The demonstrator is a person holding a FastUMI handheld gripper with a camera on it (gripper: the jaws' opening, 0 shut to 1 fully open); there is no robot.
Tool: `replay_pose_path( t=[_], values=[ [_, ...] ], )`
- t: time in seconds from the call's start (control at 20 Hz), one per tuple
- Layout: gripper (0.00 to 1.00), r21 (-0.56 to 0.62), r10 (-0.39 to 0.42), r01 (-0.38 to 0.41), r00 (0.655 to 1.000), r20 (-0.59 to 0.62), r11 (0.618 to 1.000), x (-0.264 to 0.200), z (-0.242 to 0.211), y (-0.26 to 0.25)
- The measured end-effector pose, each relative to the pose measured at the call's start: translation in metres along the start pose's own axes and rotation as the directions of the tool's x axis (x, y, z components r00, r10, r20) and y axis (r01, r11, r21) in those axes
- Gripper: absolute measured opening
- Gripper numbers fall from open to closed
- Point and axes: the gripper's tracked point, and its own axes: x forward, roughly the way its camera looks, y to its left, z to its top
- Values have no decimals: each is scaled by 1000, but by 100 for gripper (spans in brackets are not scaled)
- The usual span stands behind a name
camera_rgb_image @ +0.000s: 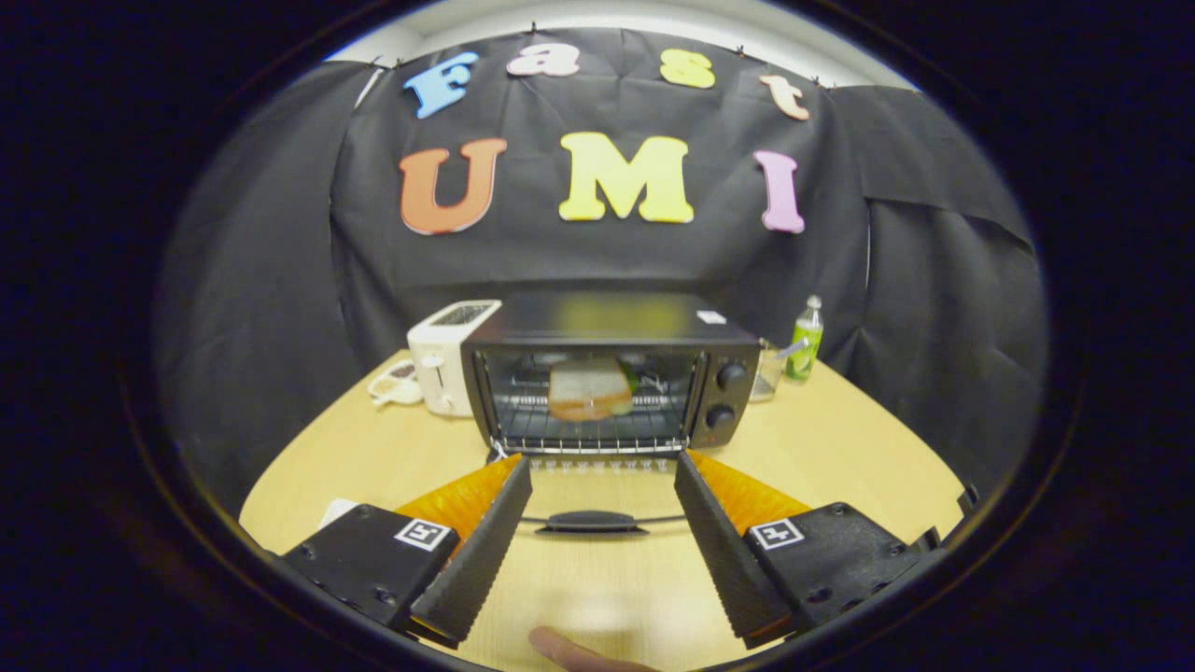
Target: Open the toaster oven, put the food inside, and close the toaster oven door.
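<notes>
A black toaster oven (611,322) stands on the wooden table beyond my fingers. Its glass door (597,490) is folded down flat toward me, with the black door handle (590,522) lying between my fingers. A sandwich of bread (588,389) rests on the wire rack inside the oven. My gripper (602,471) is open, its two ribbed fingers (485,541) spread wide on either side of the lowered door, holding nothing. The two control knobs (730,376) sit on the oven's right front.
A white pop-up toaster (450,359) stands just left of the oven, with a small white dish (394,383) beside it. A green bottle (806,341) and a clear cup (771,369) stand to the right. A fingertip (569,651) shows near the table's (840,457) close edge.
</notes>
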Motion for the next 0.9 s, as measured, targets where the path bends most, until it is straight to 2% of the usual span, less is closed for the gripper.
replay_pose_path(
  t=[0.15, 0.25, 0.4, 0.75, 0.9],
  values=[
    [100, 35, 38, -35, 993, -113, 999, 21, -31, 7],
    [100, 39, 31, -25, 987, -156, 999, 31, -45, 4],
    [100, 9, 11, -10, 980, -200, 1000, 44, -61, 2],
    [100, 14, 23, -19, 955, -294, 1000, 61, -95, 8],
    [100, 10, -15, 19, 956, -293, 1000, 75, -98, -3]
  ],
)
